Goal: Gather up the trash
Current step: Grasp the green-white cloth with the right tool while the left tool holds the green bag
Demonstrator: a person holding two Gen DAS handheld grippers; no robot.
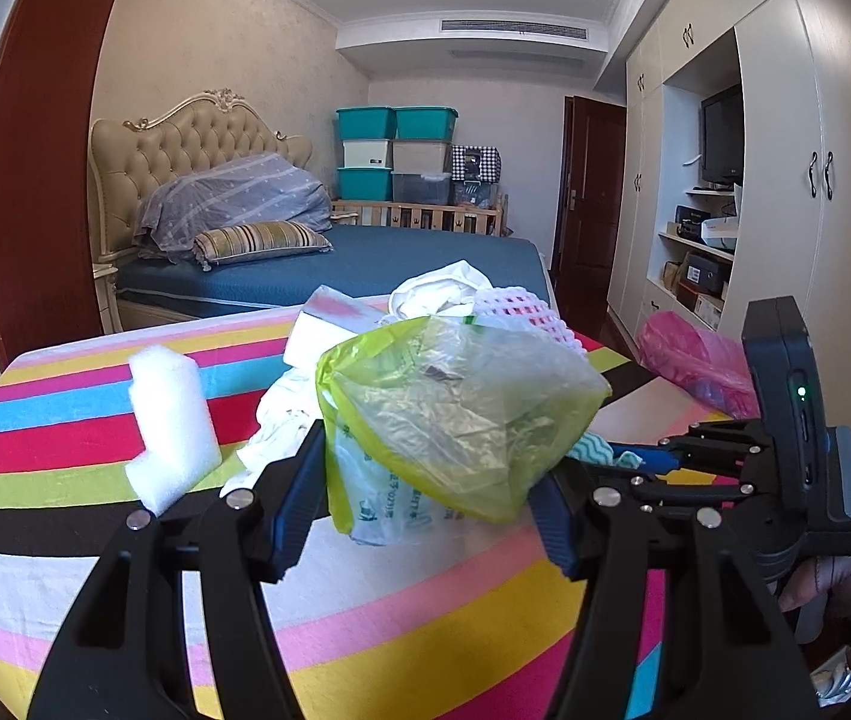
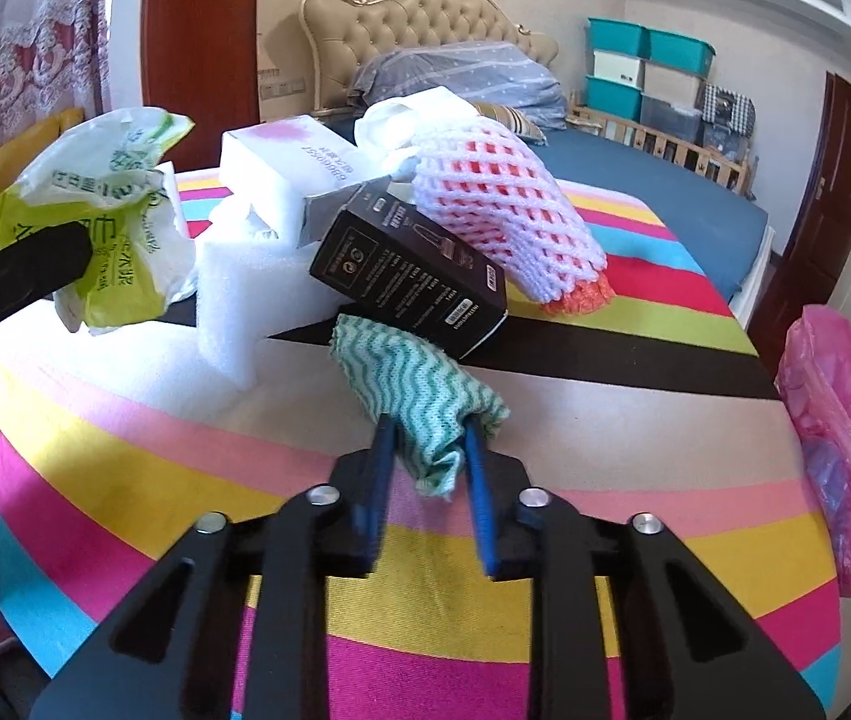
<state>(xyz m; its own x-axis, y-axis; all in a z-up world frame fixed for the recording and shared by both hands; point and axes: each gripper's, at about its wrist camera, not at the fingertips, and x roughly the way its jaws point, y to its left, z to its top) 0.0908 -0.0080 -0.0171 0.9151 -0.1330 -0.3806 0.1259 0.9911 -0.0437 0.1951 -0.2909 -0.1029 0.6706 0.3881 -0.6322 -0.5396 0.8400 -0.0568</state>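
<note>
My left gripper point(image 1: 431, 468) is shut on a crumpled yellow-green plastic bag point(image 1: 455, 402) and holds it above the striped table point(image 1: 125, 534). The bag also shows at the left of the right wrist view point(image 2: 101, 228). My right gripper point(image 2: 425, 438) is shut on a green-and-white wavy cloth point(image 2: 419, 396), held low over the table. Behind the cloth lie a black box point(image 2: 407, 270), a white foam net over something orange point(image 2: 503, 210), a white foam block point(image 2: 233, 294) and a white box point(image 2: 287, 162).
A pink bin bag point(image 2: 845, 450) hangs open at the table's right edge; it also shows in the left wrist view point(image 1: 695, 360). A white foam block point(image 1: 167, 426) stands at the left. A bed point(image 1: 335, 258) and wardrobes point(image 1: 785, 150) lie beyond.
</note>
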